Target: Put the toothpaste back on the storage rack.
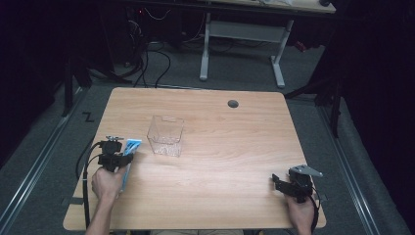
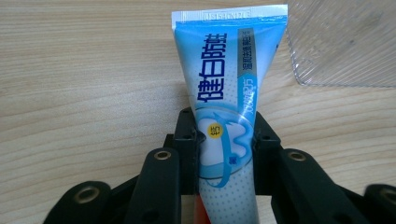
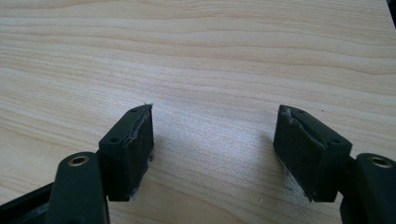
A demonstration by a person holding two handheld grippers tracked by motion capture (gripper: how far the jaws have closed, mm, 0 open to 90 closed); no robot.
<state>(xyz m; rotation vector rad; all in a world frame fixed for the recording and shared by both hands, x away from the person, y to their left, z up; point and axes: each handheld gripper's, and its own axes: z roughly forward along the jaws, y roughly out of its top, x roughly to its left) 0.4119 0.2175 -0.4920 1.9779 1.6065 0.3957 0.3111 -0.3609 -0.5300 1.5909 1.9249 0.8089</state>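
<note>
The left tool [image 2: 225, 140] is clamped on a blue-and-white plastic toothpaste tube [image 2: 227, 98], its black jaws pressing the tube's lower body from both sides while the flat crimped end points away over the light wooden bench [image 1: 235, 142]. In the high view the tube [image 1: 130, 149] sits at the bench's left side, just beside the clear, ribbed plastic box [image 1: 166, 135], which stands open-topped towards the middle. The right tool [image 3: 215, 149] rests near the bench's right front edge, jaws apart with nothing between them. The step in hand looks like the pick-up: the grip is made, the lift not yet. Next, the tube probably needs raising clear of the bench and carrying over the box's rim before release.
</note>
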